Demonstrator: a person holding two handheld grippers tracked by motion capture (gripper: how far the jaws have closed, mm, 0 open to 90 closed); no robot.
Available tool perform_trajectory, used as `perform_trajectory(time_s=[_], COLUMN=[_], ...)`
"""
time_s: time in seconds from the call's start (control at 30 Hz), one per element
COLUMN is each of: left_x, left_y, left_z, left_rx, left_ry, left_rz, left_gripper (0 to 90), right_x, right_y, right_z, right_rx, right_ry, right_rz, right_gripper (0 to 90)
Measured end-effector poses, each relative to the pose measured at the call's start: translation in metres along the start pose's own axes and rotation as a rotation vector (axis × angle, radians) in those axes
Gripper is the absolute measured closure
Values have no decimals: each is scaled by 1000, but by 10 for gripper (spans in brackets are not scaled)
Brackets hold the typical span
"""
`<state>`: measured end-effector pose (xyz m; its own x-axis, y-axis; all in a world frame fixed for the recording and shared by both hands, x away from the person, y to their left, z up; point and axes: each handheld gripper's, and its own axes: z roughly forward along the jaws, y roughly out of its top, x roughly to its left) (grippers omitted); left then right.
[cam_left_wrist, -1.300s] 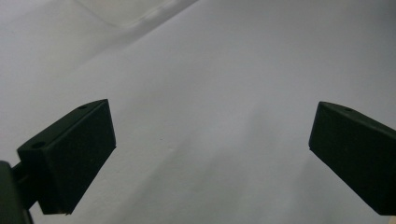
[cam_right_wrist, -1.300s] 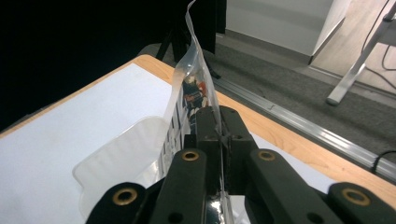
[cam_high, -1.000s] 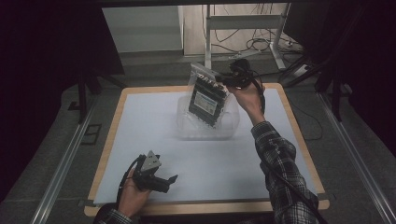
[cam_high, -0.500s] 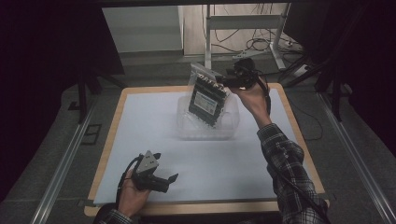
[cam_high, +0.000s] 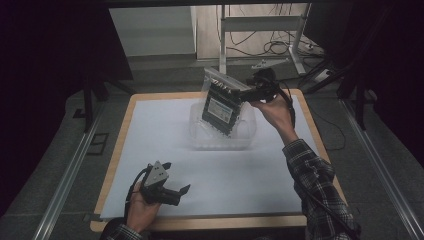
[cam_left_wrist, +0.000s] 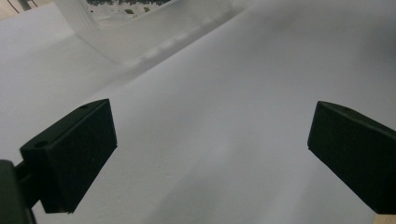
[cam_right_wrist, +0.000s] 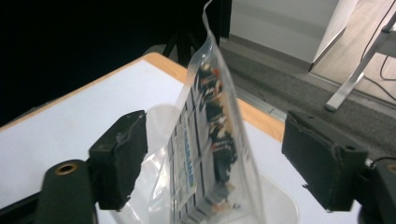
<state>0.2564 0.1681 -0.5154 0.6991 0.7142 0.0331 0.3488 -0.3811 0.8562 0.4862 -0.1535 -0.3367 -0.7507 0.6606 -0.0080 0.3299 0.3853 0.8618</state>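
Right gripper raised over far side of counter, jaws spread wide either side of clear bag; left jaw seems to touch bag, grip not evident. Bag holds dark packaged items, stands upright in clear tub. Left gripper low near counter's near edge, jaws wide apart, holding nothing.

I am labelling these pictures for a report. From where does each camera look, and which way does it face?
High view: above the near table edge, looking forward and down; both forearms, left gripper, right gripper.
Left gripper view: low over the white sheet, facing the clear plastic tub; open fingers.
Right gripper view: faces the clear plastic bag of dark parts; open fingers.
Shared: bag and tub also appear from above.
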Motion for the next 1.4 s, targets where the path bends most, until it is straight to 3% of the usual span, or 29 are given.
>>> perform_trajectory(time_s=[0.43,1.17,1.4], left_x=[-3,-6,-7], left_y=[1,2,2], left_z=[2,3,3], left_rx=[27,65,67], left_ry=[3,24,28], left_rz=[20,30,29], left_gripper=[3,5,5], right_x=[5,19,23], right_y=[-14,-35,-48], right_z=[-7,-38,-44], right_rx=[20,29,19], right_ry=[10,30,40], right_rz=[-27,-81,-76], right_gripper=[117,65,55])
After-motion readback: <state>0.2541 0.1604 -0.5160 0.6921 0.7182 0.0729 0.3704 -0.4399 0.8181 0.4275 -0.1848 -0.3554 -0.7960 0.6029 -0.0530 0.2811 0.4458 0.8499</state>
